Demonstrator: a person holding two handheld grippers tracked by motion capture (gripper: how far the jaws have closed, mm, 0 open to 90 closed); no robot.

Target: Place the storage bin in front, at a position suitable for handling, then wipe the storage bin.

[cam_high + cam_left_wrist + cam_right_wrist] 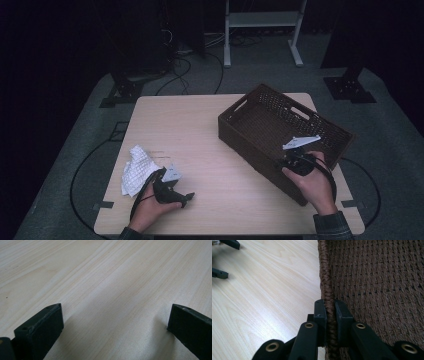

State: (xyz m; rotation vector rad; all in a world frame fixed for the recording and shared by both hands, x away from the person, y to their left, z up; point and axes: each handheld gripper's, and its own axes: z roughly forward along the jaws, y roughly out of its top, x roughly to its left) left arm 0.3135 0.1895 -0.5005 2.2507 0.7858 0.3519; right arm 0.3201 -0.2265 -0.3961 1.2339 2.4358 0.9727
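I am working in what looks like a lab or recording studio, not a home. My light wooden table [200, 135] stands alone on grey carpet [395, 150], with black curtains hanging dark all around. Beyond the table's far edge, cables [185, 70] snake across the floor past the feet of black stands [350, 87] and a white metal frame [262, 30]. Dark tape marks [102, 205] and a black cable circle the carpet near the table's front corners.

My right hand [316, 184] hides part of the basket [260, 120] wall near the counter's [200, 125] right edge, and my left hand [150, 207] covers part of the white cloth [136, 167].
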